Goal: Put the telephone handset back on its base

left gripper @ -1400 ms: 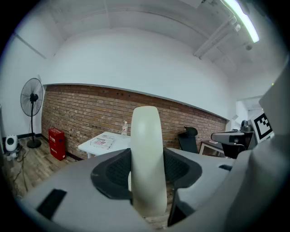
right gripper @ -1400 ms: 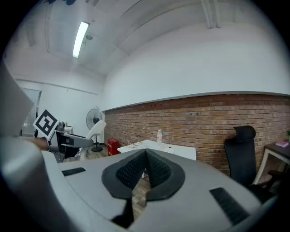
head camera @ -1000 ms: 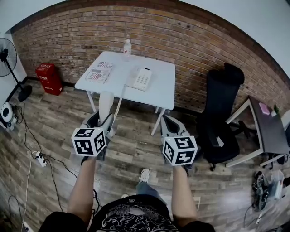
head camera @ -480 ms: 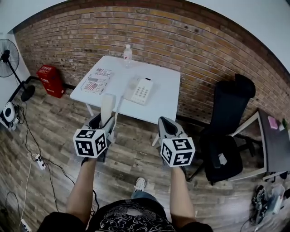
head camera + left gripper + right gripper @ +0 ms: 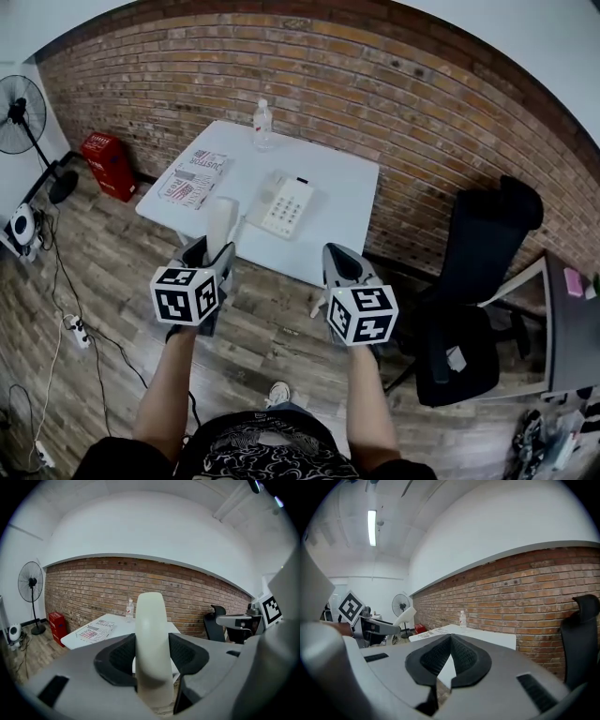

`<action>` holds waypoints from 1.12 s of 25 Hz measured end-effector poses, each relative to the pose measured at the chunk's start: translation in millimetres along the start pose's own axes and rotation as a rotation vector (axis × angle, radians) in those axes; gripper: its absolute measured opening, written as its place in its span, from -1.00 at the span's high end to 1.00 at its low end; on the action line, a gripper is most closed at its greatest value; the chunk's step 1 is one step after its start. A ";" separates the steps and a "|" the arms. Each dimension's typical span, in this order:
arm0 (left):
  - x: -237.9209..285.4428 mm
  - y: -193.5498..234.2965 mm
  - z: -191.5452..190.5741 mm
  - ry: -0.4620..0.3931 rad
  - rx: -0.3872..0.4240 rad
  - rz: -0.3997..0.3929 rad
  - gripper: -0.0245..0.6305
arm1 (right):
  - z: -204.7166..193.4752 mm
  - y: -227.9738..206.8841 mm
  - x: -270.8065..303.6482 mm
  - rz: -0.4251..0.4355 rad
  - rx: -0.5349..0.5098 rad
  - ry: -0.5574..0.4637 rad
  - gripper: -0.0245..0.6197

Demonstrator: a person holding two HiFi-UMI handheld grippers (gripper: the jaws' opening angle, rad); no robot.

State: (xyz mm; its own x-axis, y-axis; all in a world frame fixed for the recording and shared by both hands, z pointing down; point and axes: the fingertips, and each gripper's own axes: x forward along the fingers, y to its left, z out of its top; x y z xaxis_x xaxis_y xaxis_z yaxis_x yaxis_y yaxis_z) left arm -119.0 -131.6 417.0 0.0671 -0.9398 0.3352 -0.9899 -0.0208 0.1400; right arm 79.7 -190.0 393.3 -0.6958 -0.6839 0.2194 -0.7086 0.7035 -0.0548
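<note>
Nearer than a second ago: table, telephone base at its middle, bottle at far edge, magazine by left edge; left gripper, jaws clamped on handset, held short of near edge; right gripper, jaws closed, empty; step: carry; next, likely lowering onto base, path unobstructed.

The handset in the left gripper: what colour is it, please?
The handset is cream-white, clearest in the left gripper view.

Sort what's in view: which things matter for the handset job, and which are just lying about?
Job: handset, left gripper holding it, telephone base, white table.
Lying about: water bottle, magazine, red box, fan, office chair.
</note>
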 end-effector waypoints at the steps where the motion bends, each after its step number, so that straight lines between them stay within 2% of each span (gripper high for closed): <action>1: 5.1 -0.4 0.0 0.005 0.000 0.004 0.26 | -0.1 -3.7 4.4 0.007 0.003 0.002 0.93; 17: 54.8 10.1 12.9 0.023 0.001 0.021 0.26 | 7.9 -26.2 54.4 0.058 -0.002 0.002 0.93; 28: 129.3 33.7 20.7 0.060 0.000 -0.067 0.26 | 8.2 -42.9 108.7 0.002 -0.015 0.029 0.93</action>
State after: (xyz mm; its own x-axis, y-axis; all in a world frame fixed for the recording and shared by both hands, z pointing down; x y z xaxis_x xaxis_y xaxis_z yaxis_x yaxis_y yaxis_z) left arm -146.2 -260.9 445.7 0.1409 -0.9140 0.3804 -0.9829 -0.0833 0.1639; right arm 33.5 -296.1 411.5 -0.6934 -0.6768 0.2474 -0.7053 0.7078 -0.0405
